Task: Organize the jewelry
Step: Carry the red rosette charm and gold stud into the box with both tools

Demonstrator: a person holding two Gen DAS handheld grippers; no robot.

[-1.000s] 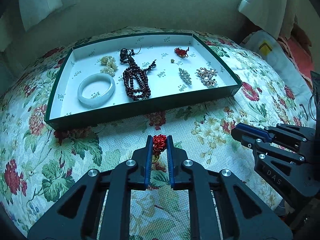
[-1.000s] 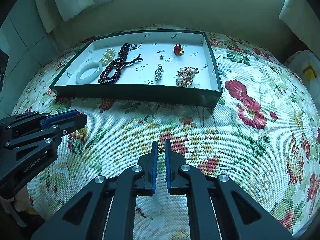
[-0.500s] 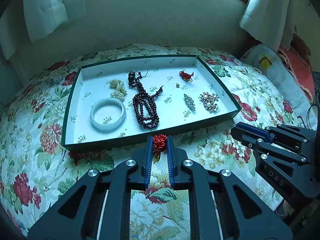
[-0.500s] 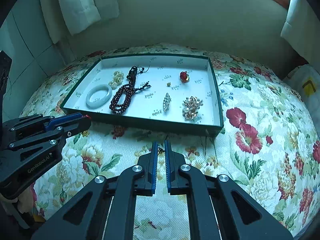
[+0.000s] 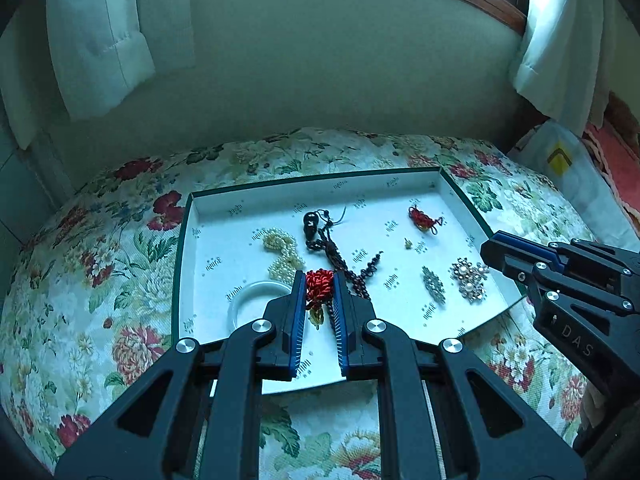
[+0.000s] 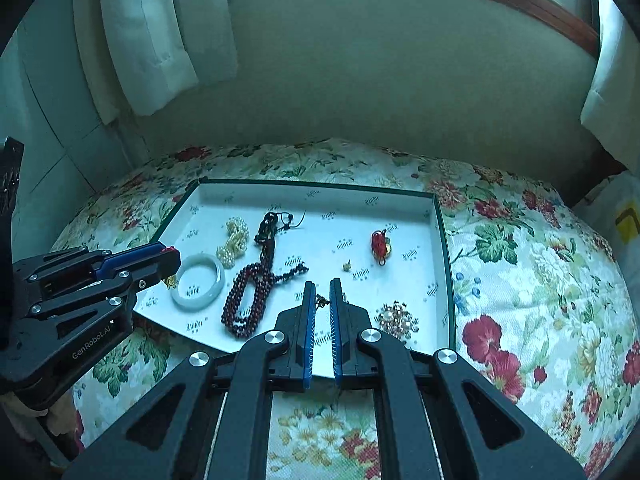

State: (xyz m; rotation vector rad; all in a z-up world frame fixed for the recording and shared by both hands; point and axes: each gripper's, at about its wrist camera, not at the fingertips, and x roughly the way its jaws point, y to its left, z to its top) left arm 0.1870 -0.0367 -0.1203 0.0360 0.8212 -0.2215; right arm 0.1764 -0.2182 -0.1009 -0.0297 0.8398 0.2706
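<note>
Now carry both catches on over the tray [image 5: 224, 216] and set them down apart. Hold the left gripper [image 5: 319, 282] pressed tight on the red knot [image 5: 319, 288], hanging above the near half of the tray between the white bangle [image 5: 244, 300] and the dark beads [image 5: 340, 264]. Hold the right gripper [image 6: 322, 290] all but closed on the tiny dark trinket [image 6: 321, 301], pinched at the very tips over the tray's near middle and too small to name. Pick bare white floor for each: for the knot, perhaps the far left corner or a spot beside the red pendant [image 5: 422, 218]; for the trinket, the gap between the beads and the pearl brooch [image 6: 396, 320], near the small gold bit [image 6: 346, 266]. Lower close to the floor before loosening, to spare a bounce or a roll. Mind the raised green rim on the near side and the right wall beside the brooch. Avoid dragging the knot's dangling tail across the beads or the pearl strand [image 5: 282, 250]. Keep the two grippers side by side, never crossing. Afterwards lift straight up into the free air above the tray and the flowered bedspread [image 5: 120, 280].
</note>
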